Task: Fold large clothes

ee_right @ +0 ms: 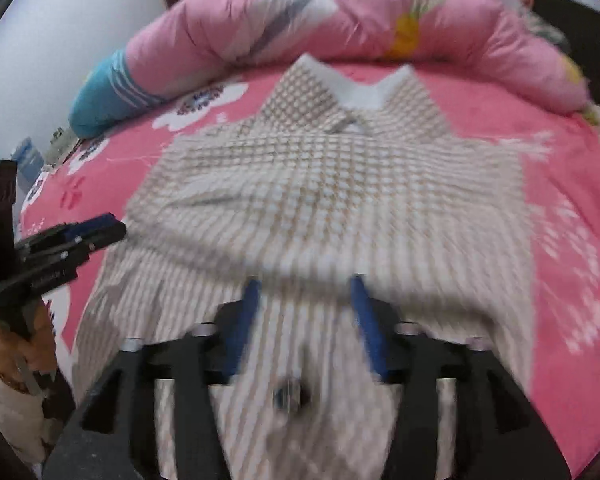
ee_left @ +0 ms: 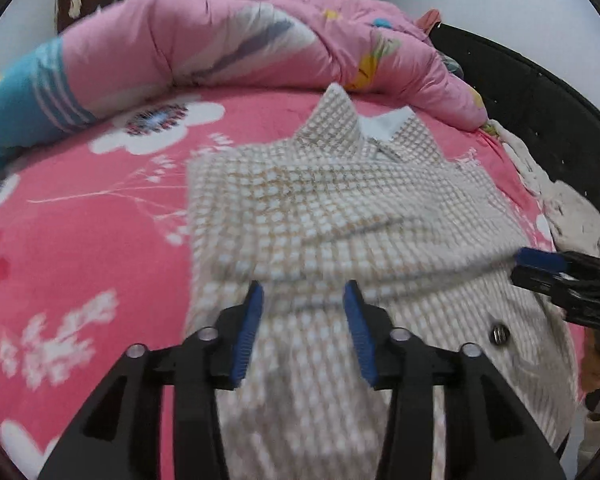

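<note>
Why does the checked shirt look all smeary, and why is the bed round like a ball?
Left wrist view: the checked shirt is smeared near the left gripper, sharper at its collar; the fisheye lens bends the pink bedsheet into a dome. Right wrist view: blur is stronger, streaking the checks by the right gripper, and dark corners ring the picture.

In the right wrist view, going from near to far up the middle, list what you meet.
right gripper → checked shirt → its white collar → pink floral sheet → pink quilt
</note>
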A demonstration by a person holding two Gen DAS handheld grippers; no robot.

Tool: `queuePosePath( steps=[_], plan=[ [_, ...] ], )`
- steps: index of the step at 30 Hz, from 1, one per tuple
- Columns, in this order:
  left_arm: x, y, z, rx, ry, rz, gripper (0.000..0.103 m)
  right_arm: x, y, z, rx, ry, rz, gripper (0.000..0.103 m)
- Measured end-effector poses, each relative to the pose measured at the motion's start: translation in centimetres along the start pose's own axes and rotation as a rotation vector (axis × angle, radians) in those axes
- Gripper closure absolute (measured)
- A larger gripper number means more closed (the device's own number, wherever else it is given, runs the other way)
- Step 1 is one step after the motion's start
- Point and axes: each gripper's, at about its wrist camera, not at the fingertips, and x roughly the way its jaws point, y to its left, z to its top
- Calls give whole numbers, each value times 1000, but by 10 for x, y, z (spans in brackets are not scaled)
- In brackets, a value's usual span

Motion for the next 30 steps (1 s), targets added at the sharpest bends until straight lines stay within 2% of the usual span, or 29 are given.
queuePosePath(
  steps=[2,4,5,8,11,13,16,19,22,30],
  plan=[
    [-22,5,-18,7,-4,7,47,-16,0,-27,29,-10,-18,31],
    [-45,9,-48,13,-5,10,37,-29,0,-56,66,-10,-23,26],
    [-45,5,-54,18,-2,14,33,-34,0,-76,92,-3,-30,24],
    [-40,-11,-83,44,26,47,24,-44,5,-109,126,11,-64,21],
    [-31,-23,-111,68,66,82,22,-48,14,-131,136,8,-93,17],
    [-20,-27,-126,69,96,104,19,-44,13,-140,139,17,-82,12],
    [-17,-29,-134,76,50,132,15,-30,17,-148,102,66,-146,12],
    [-17,-25,-137,35,36,123,13,-28,22,-147,65,84,-170,8],
    [-18,-23,-140,10,25,118,11,-28,19,-148,83,104,-169,8],
    [-14,-21,-138,5,13,101,6,-22,15,-149,101,100,-154,8]
  ],
)
